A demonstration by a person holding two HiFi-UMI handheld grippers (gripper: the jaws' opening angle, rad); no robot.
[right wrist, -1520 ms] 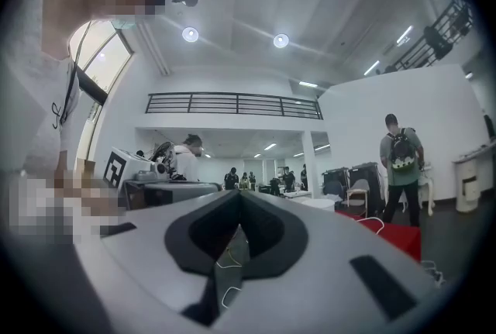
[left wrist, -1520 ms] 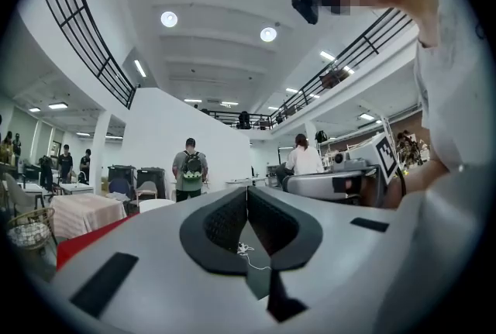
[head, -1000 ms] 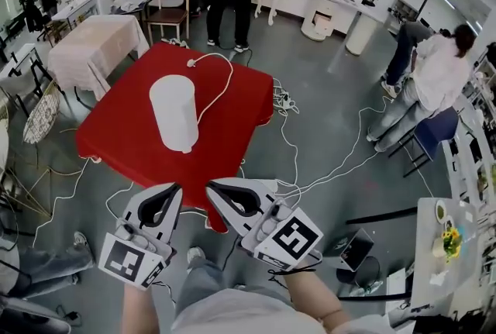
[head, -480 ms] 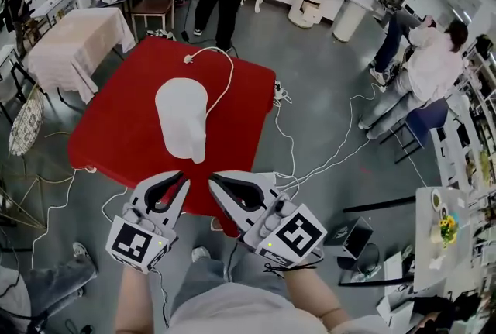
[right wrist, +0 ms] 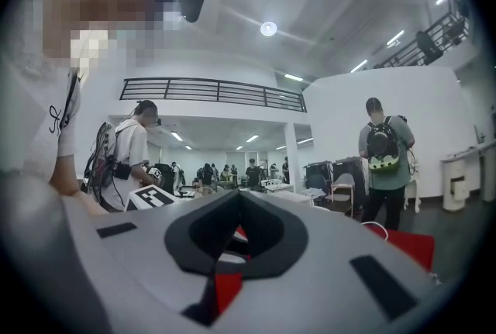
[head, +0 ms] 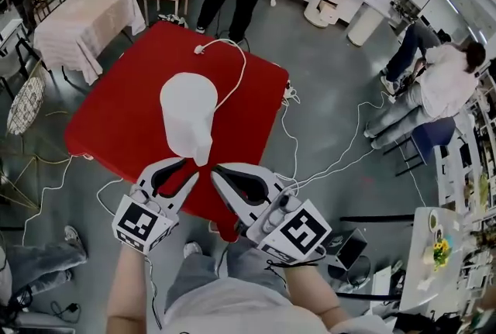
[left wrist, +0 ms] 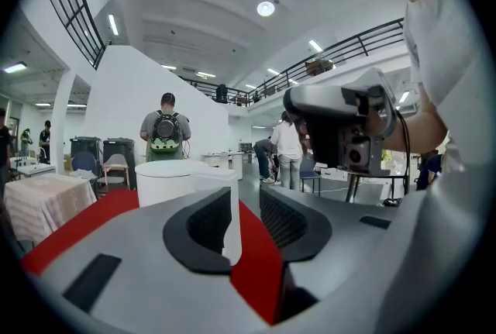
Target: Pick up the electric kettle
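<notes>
Closer now to the white electric kettle, upright on the red table. Just opened the left gripper wide, kettle handle seen through the gap, not squeezed. With the right gripper pinched shut, empty. Can't see inside the kettle.

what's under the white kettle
The white kettle stands on a red cloth. The cloth completely covers the table beneath it, and the kettle's own body hides whether a base sits under it.

open red tabletop around kettle, cord trailing off its far side
</notes>
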